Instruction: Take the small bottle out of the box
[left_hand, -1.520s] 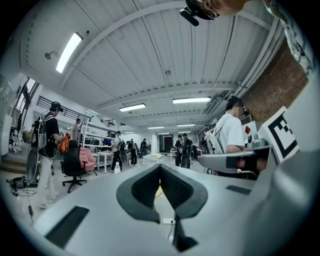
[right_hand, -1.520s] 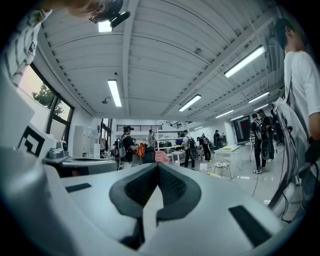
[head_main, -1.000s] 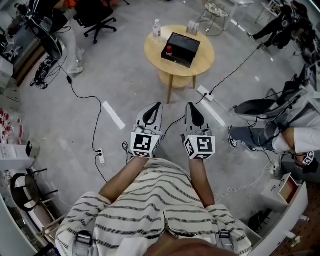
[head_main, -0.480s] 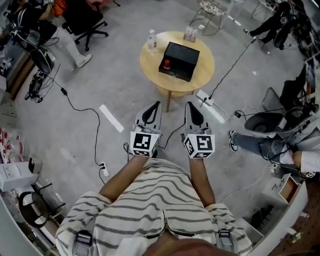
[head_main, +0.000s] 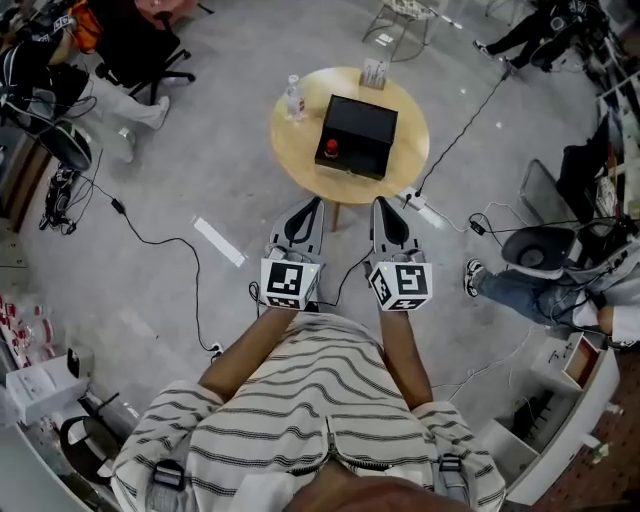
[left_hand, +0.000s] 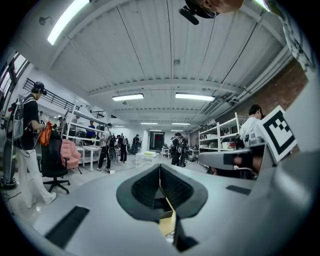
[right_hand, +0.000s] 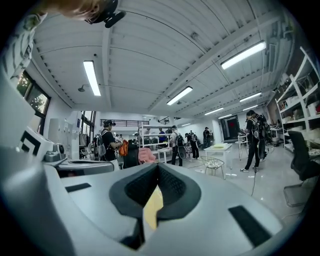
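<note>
Nearer than before, the round surface (head_main: 298, 155) lies just beyond the left claw (head_main: 317, 202) and right claw (head_main: 379, 201), both closed and empty. The small bottle (head_main: 331, 150) stands inside the black box (head_main: 362, 125), with open floor (head_main: 200, 160) around.

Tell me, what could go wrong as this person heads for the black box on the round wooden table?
1. The white power strip and black cable lie on the floor by the round wooden table; feet could snag them.
2. The clear plastic bottle stands close to the black box; the left gripper might topple it when reaching.
3. The small red-capped bottle sits in the box's corner, leaving little room for jaws.
</note>
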